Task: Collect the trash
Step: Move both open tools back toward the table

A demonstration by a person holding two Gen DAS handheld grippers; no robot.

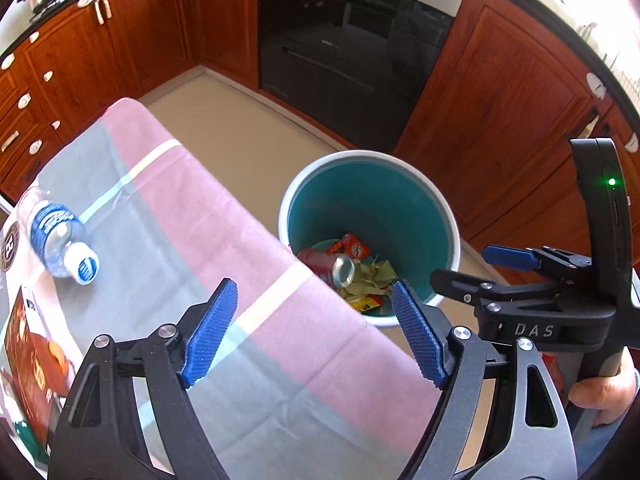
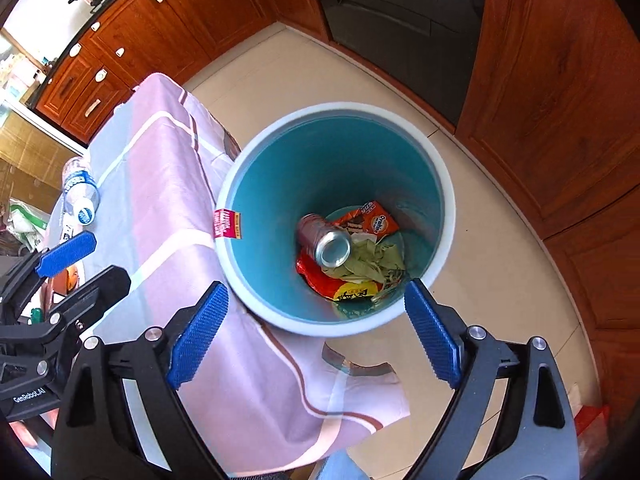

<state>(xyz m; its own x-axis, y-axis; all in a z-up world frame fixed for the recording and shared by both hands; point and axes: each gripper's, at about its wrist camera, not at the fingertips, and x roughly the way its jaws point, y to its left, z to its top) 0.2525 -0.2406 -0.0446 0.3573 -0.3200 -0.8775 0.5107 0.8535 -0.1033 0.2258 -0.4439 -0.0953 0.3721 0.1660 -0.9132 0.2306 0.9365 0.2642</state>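
A white bin with a teal inside stands on the floor beside the cloth-covered table. In it lie a red can, snack wrappers and crumpled paper. A small red wrapper sits at the bin's left rim. A clear water bottle with a blue label lies on the table at the left. My left gripper is open and empty above the table edge. My right gripper is open and empty above the bin.
A brown printed box lies at the table's left edge. Wooden cabinets and a black oven ring the tiled floor. The cloth hangs over the table edge by the bin.
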